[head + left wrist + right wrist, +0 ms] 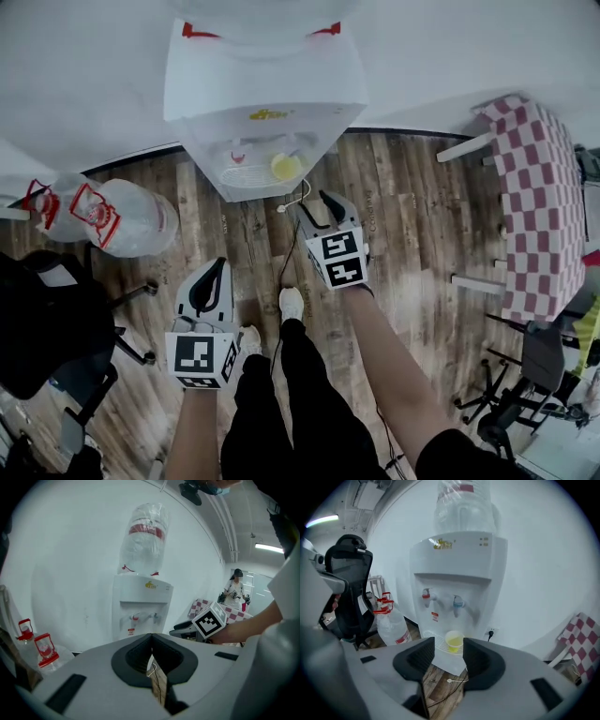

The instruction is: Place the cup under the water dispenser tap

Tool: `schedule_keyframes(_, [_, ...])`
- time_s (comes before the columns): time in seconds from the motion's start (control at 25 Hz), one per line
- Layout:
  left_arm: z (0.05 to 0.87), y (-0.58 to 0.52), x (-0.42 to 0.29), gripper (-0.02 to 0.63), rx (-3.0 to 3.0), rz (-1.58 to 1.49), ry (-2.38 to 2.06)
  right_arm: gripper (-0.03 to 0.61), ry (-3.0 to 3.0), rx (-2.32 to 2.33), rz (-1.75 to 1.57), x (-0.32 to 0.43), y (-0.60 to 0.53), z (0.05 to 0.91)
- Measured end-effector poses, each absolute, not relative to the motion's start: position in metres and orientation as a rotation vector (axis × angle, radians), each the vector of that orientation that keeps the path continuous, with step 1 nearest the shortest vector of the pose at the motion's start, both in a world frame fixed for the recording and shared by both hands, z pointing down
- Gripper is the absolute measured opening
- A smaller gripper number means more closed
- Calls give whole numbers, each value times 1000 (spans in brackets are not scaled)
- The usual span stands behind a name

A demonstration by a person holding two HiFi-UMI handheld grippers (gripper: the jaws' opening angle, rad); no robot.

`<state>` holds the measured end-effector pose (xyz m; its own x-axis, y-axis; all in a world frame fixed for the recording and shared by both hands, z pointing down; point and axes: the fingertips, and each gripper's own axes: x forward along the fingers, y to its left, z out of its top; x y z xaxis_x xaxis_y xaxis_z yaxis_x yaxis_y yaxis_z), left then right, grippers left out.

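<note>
My right gripper (316, 204) with jaws apart, nothing between them, my left gripper (219, 267) with jaws pressed together, empty, yellow cup (286, 167) on the water dispenser (262, 84) drip tray (246, 176), below the blue tap (458, 603)

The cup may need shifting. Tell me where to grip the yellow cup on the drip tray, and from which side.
Grip the yellow cup by its side wall, about mid-height, one jaw each side, coming in from the front. It stands upright on the drip tray; the blue tap overhangs it and the water dispenser closes off the back, so a top approach looks blocked.
</note>
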<state>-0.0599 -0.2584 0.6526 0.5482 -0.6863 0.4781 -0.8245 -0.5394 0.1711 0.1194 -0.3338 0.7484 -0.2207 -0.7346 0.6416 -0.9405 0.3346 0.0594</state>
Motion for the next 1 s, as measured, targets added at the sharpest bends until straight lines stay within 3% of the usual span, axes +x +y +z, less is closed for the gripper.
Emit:
schedule_keyframes(0.32, [586, -221, -78, 14, 2451, 499, -1207, 64, -2051, 1541, 543, 108, -271, 664])
schedule_keyframes(1.0, [474, -154, -145, 14, 2517, 448, -1226, 25, -2060, 1639, 517, 75, -150, 517])
